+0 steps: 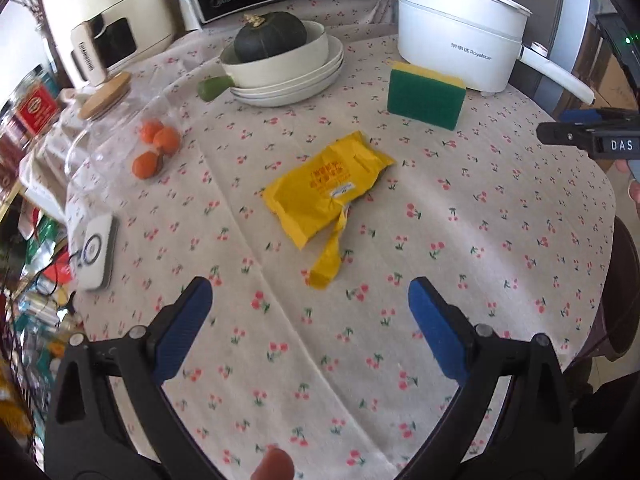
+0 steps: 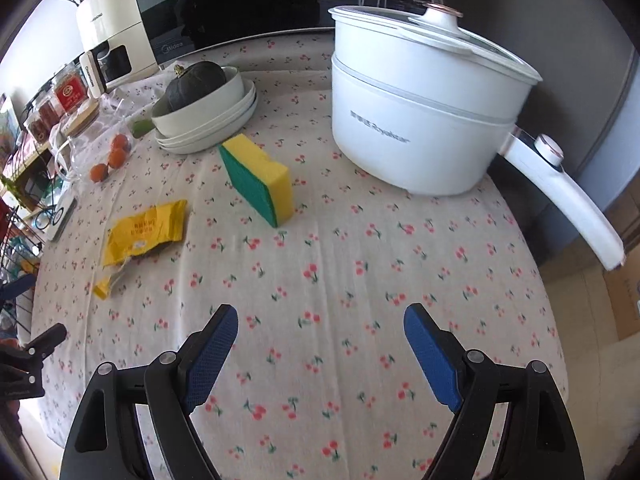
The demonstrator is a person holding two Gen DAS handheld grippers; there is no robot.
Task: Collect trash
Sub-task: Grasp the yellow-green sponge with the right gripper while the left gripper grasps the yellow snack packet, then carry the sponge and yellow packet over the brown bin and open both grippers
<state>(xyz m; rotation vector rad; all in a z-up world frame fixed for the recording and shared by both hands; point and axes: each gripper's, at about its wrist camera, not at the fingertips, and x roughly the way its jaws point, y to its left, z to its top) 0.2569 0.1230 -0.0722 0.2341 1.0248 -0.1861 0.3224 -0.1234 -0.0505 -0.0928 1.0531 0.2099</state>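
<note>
Yellow wrapper (image 1: pixel 326 188) flat on tablecloth (image 1: pixel 480 240) — long axis diagonal, torn end nearest — both grippers' fingers (image 1: pixel 184 320) apart, empty

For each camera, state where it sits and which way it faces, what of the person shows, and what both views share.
Left wrist: rides the left claw, angled down at the yellow wrapper lying mid-table; its open blue pads frame the cloth, a fingertip shows at bottom, and the right claw juts in at the edge.
Right wrist: rides the right claw, open, angled down toward the white pot.
Shared: wrapper, sponge, pot, pumpkin bowl.
</note>
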